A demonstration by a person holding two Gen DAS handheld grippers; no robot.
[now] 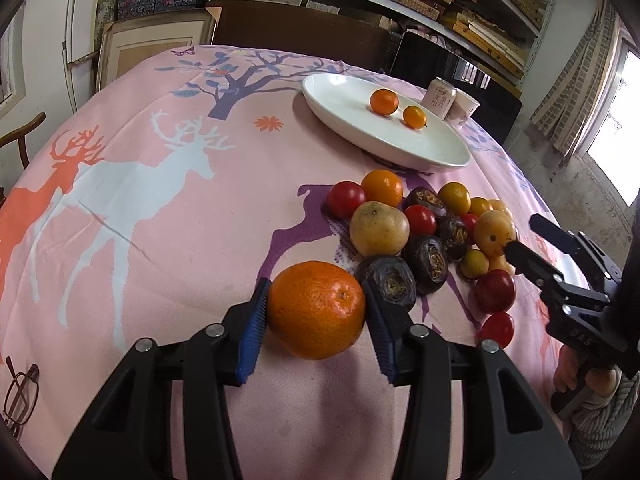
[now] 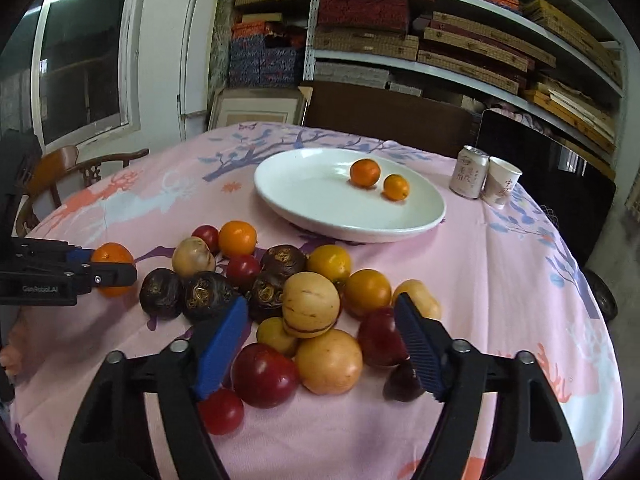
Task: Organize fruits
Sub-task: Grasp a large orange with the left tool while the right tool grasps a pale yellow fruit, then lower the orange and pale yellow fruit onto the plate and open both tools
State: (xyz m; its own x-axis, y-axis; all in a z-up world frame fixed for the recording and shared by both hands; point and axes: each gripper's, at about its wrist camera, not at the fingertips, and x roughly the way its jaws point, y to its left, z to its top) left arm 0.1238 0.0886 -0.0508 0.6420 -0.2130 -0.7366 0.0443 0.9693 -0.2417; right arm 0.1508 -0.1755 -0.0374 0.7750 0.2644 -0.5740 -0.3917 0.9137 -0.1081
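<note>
Here, in the left wrist view, the left gripper (image 1: 316, 316) sits at the bottom centre of the frame with its blue pads pressed against both sides of a large orange (image 1: 316, 310), clamped on it just above the pink tablecloth (image 1: 160, 240). To the right of centre lies the fruit pile (image 1: 424, 232): red, yellow, orange and dark purple pieces, touching one another. Above it, right of centre, the white plate (image 1: 348, 128) holds two small oranges (image 1: 384, 101), apart from each other. The right gripper (image 1: 524, 240) comes in from the right edge, its tips at the pile's edge.

In the right wrist view, the right gripper (image 2: 320, 340) fills the bottom, its jaws parted fairly wide and astride several fruits of the pile (image 2: 280, 292), pads not squeezing any single one. The plate (image 2: 304, 200) sits above centre. At the left edge, the left gripper (image 2: 100, 272) holds the large orange (image 2: 110, 254).
</note>
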